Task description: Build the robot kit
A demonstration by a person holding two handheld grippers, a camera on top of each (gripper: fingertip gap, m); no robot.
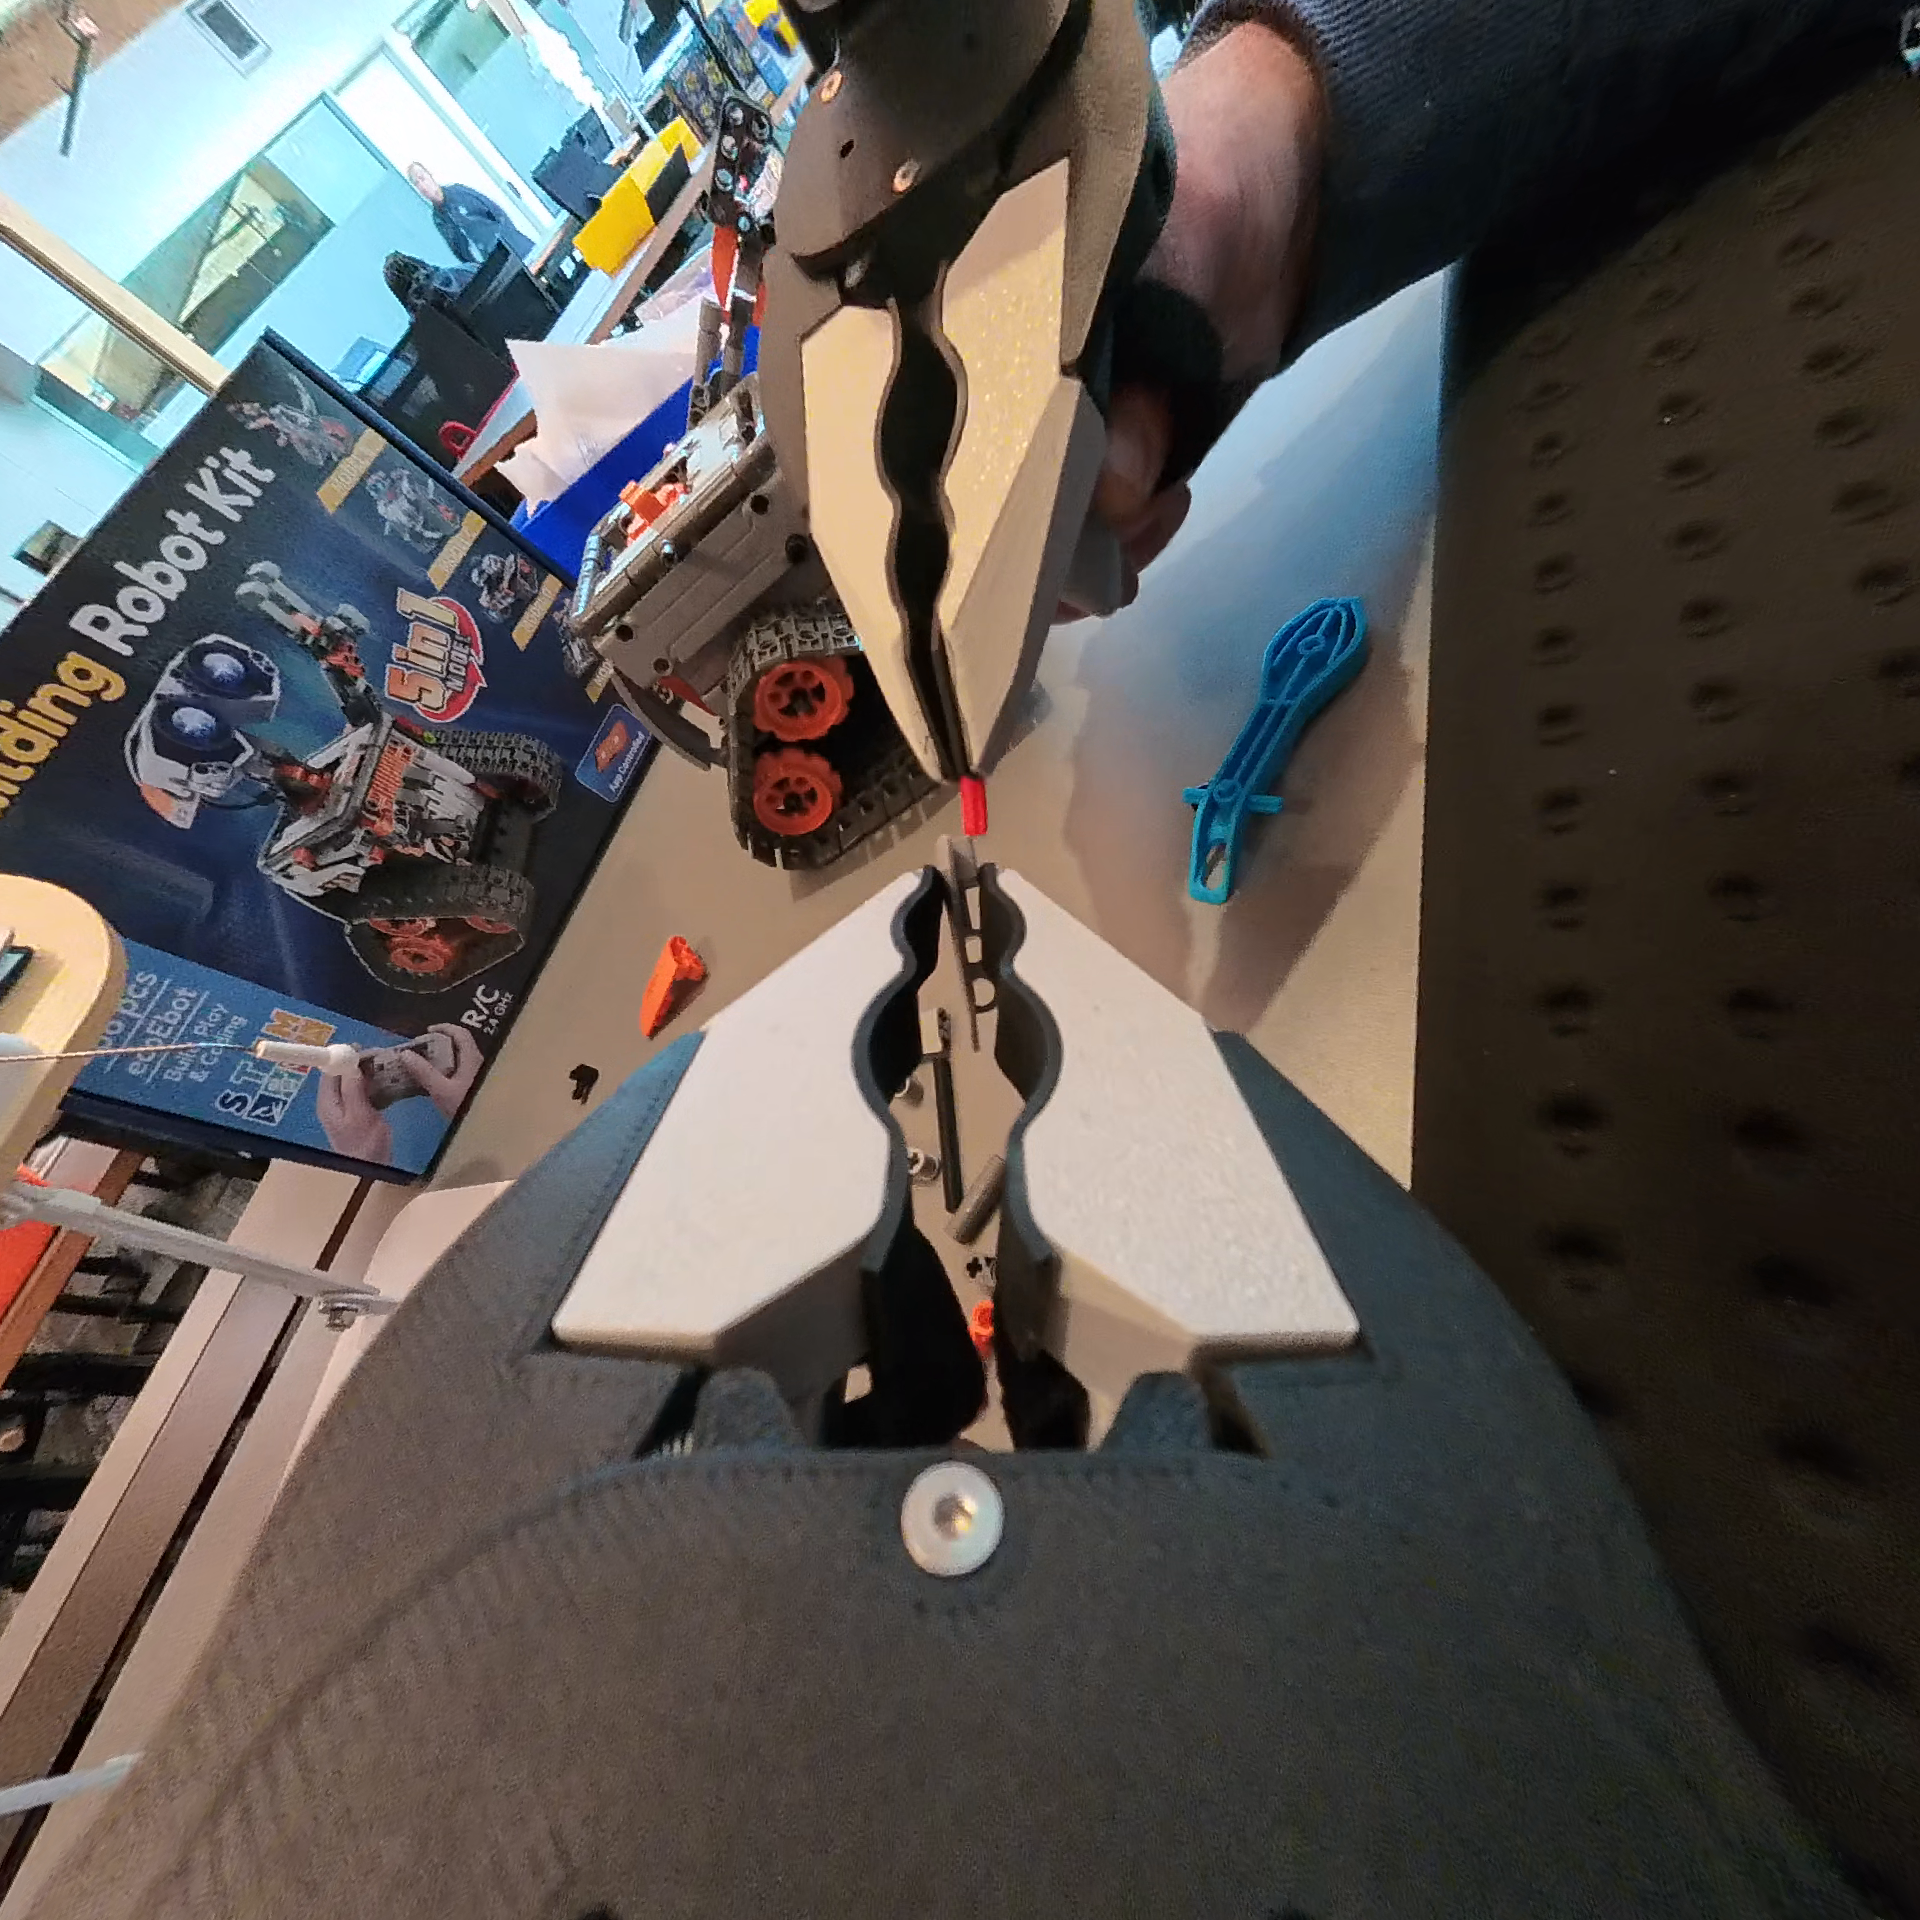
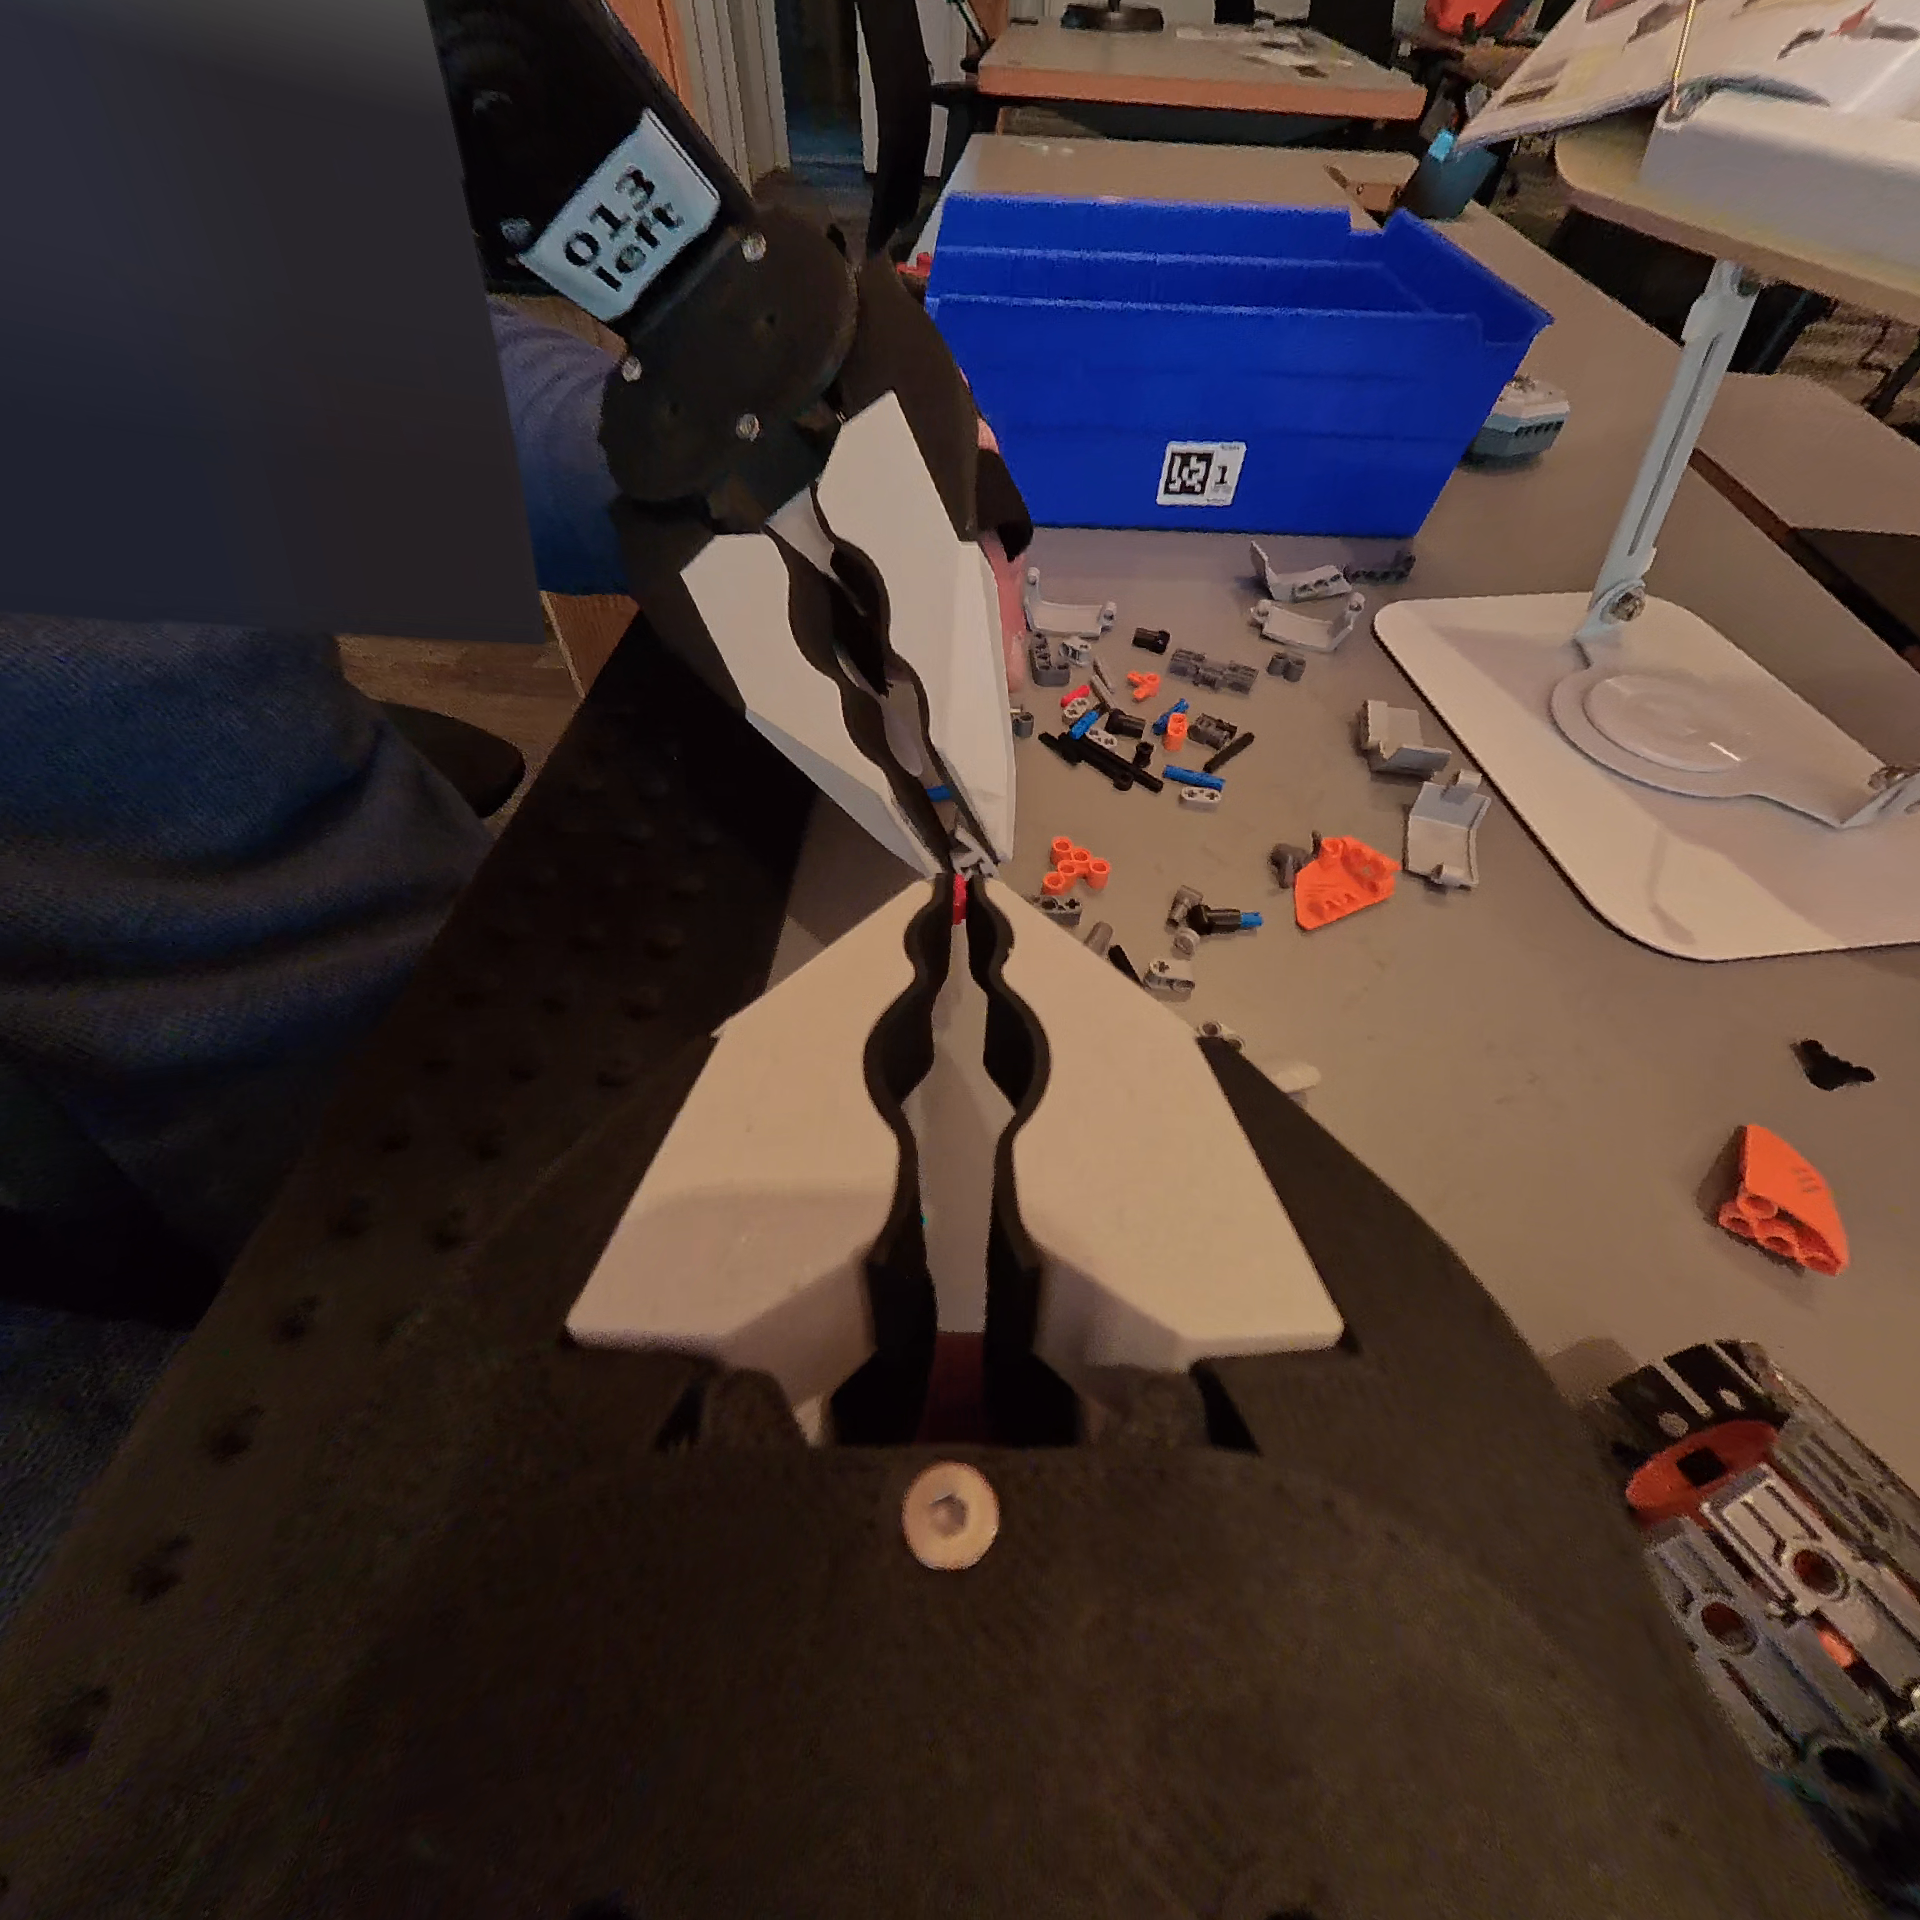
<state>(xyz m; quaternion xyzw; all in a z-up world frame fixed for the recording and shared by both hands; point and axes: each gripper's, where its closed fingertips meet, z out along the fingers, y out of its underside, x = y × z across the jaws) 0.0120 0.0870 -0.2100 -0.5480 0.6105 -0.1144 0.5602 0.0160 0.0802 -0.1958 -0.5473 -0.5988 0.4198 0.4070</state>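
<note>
In the left wrist view my left gripper (image 1: 964, 878) is shut on a thin grey beam piece (image 1: 968, 935) that stands between its fingers. The right gripper (image 1: 954, 769) comes down from above, held by a hand, and is shut on a small red pin (image 1: 974, 806). The pin's end is just short of the beam's tip. In the right wrist view my right gripper (image 2: 958, 891) pinches the red pin (image 2: 957, 900). The left gripper (image 2: 966, 854) comes from the upper left with the grey piece (image 2: 972, 860) at its tips. Both tips nearly touch above the grey table.
A tracked toy vehicle (image 1: 727, 582) with orange wheels and a kit box (image 1: 260, 727) stand behind. A blue tool (image 1: 1268, 748) lies right. A blue bin (image 2: 1195, 353), loose small parts (image 2: 1143, 727), orange pieces (image 2: 1340, 883) and a white stand base (image 2: 1662, 769) are on the table. Less than 4 cm separates the two grippers' tips.
</note>
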